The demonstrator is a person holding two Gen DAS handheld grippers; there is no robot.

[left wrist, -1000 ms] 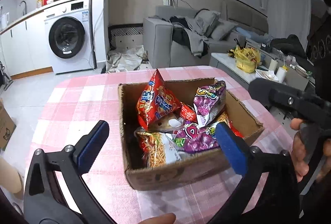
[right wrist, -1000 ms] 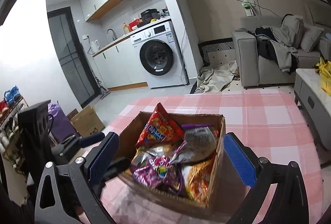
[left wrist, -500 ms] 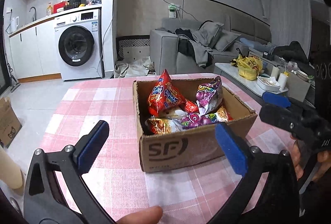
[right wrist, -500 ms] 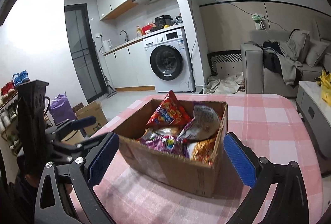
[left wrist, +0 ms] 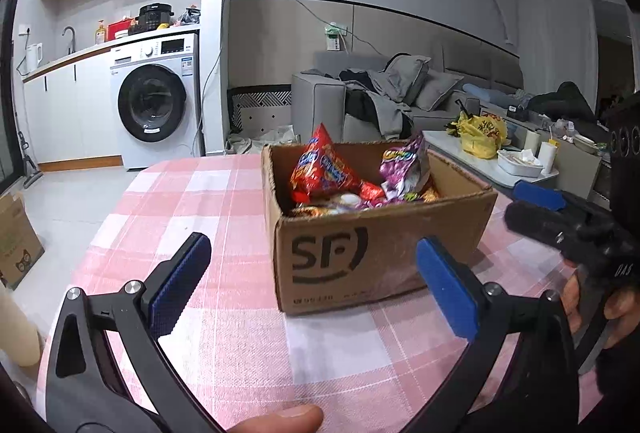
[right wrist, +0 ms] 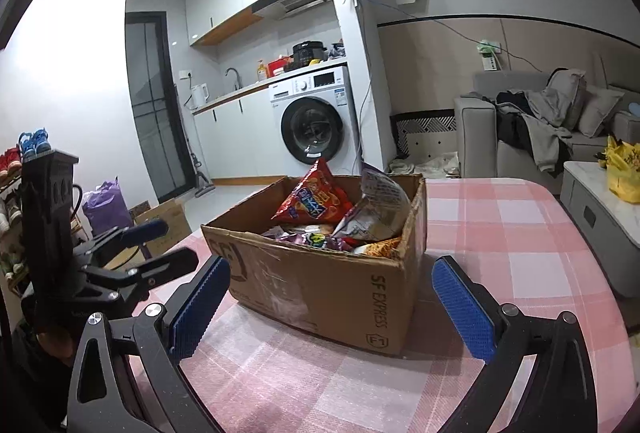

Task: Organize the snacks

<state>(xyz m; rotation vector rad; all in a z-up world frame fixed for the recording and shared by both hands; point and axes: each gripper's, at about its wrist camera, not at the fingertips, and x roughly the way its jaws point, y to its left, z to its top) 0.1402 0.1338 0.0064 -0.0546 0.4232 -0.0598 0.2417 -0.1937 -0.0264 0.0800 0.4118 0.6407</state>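
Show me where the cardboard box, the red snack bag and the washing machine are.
cardboard box (left wrist: 380,257), left wrist view, printed front wall.
red snack bag (right wrist: 314,199), right wrist view, middle of bag.
washing machine (right wrist: 312,131), right wrist view, round door.

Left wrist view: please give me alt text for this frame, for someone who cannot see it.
An open cardboard box of snack packets, a red bag and a purple bag sticking up, sits on a pink checked tablecloth. The empty left gripper is open before it; the right gripper enters from the right.
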